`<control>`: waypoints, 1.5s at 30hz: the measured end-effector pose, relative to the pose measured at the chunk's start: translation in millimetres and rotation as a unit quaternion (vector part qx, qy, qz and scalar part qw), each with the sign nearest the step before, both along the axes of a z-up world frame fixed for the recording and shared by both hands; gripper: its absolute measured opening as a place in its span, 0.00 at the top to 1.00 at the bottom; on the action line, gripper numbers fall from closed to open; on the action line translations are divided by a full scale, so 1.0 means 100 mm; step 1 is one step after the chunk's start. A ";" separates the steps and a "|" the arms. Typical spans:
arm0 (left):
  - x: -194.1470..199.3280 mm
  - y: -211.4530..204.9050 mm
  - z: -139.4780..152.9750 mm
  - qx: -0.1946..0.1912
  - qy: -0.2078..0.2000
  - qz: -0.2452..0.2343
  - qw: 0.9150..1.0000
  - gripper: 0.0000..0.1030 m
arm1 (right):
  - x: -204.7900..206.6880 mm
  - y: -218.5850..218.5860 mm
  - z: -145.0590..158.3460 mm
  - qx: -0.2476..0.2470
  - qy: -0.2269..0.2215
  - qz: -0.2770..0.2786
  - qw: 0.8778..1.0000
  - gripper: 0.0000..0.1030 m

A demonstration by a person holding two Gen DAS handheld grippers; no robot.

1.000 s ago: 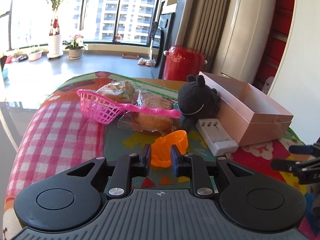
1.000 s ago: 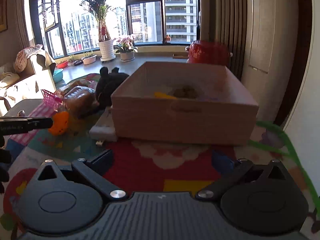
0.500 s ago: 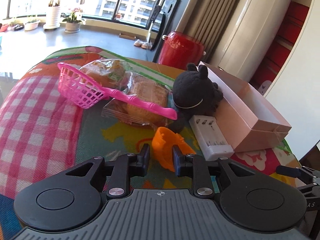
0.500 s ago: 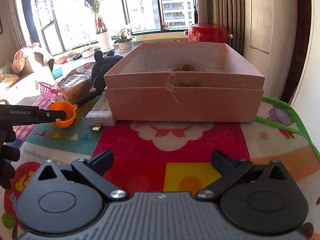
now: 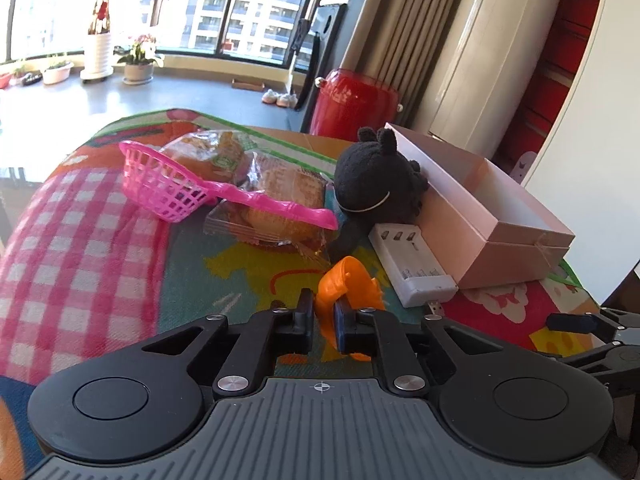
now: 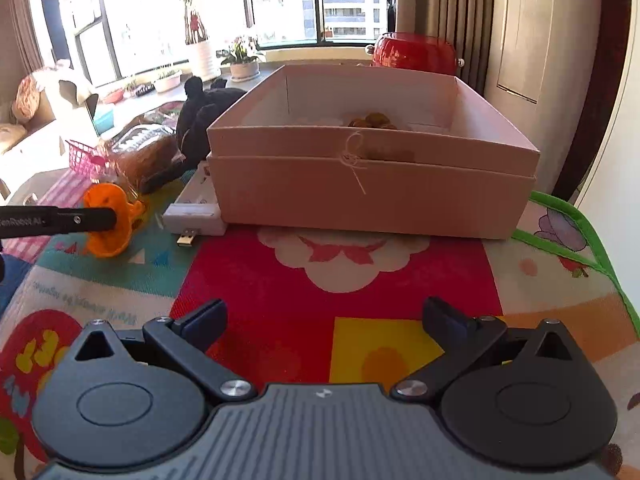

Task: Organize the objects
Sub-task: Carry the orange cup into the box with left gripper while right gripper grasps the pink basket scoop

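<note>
Sunlit room, tall windows at 12 o'clock; colourful patterned play-mat cloth covers the table.

Left gripper: jaws nearly shut, pinching the rim wall of a small orange plastic cup. Cup tilted on its side, mouth facing roughly 10 o'clock in the left wrist view; lower edge hidden behind the finger pads. In the right wrist view the same cup sits at 9 o'clock, at the tip of the left finger, low over the mat; contact with the mat unclear.

Right gripper: jaws spread wide, nothing between them, over the red patch of mat.

Pale pink open cardboard box at 12 o'clock from the right gripper, long side facing it. Brown lumpy item inside, mostly hidden by the front wall; identity unclear.

White plastic battery charger lies along the box's left wall, touching it, long axis toward 11 o'clock in the left view, USB plug at its near end. Black plush toy leans at the box's far corner. Pink plastic mesh scoop rests its handle on wrapped bread packets, at 11 o'clock.

Open mat between right gripper and box. Green mat border marks the right edge.
</note>
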State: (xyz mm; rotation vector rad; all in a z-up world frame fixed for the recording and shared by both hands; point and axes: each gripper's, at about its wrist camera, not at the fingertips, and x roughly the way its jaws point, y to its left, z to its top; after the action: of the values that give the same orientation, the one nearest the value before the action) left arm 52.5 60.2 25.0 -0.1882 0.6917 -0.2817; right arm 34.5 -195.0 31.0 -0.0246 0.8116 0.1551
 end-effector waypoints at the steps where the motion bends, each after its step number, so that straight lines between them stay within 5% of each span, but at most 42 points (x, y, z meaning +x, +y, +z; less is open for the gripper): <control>1: -0.07 0.06 0.03 0.004 -0.011 0.006 1.000 0.88 | 0.01 0.04 0.00 -0.011 0.002 0.000 1.000 0.00; 5: -0.33 0.40 0.07 0.011 -0.035 0.039 0.999 0.88 | 0.05 0.18 0.10 0.013 0.018 0.043 0.999 0.00; 8: -0.46 0.70 0.06 0.015 -0.036 0.072 0.997 0.88 | -0.05 0.53 0.39 0.001 -0.046 0.101 0.994 0.00; 15: -0.62 1.34 0.11 -0.022 -0.036 0.134 0.990 0.88 | 0.05 1.78 0.73 -0.113 -0.180 0.249 0.945 0.03; 19: -0.71 1.62 0.18 -0.034 -0.044 0.158 0.986 0.88 | 0.29 2.46 0.46 -0.172 -0.196 0.307 0.915 0.23; 24: -0.75 1.83 0.22 -0.042 -0.048 0.179 0.982 0.88 | 0.58 3.00 0.04 -0.251 -0.168 0.311 0.901 0.60; 26: -0.75 1.86 0.21 -0.049 -0.047 0.183 0.981 0.88 | 0.60 3.07 0.02 -0.257 -0.165 0.302 0.903 0.71; 32: -0.77 1.79 0.21 -0.068 -0.044 0.170 0.982 0.88 | 0.35 2.82 0.50 -0.169 -0.136 0.297 0.930 0.74; 37: -0.88 1.51 0.24 -0.087 -0.044 0.140 0.985 0.88 | 0.00 2.06 0.96 0.002 -0.062 0.259 0.964 0.74; 41: -0.91 1.13 0.18 -0.104 -0.023 0.095 0.990 0.88 | -0.15 1.21 0.94 0.151 0.029 0.203 0.967 0.73; 43: -0.89 0.95 0.16 -0.105 -0.013 0.072 0.992 0.88 | -0.20 0.81 0.79 0.179 0.048 0.158 0.970 0.67; 45: -0.87 0.75 0.15 -0.097 -0.004 0.051 0.994 0.88 | -0.27 0.52 0.66 0.141 0.025 0.101 0.985 0.50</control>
State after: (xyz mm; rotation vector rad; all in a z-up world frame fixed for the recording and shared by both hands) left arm -34.8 135.2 39.7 -0.4060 0.6450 -0.2515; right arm 7.2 -142.9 96.8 0.1653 0.8295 0.4627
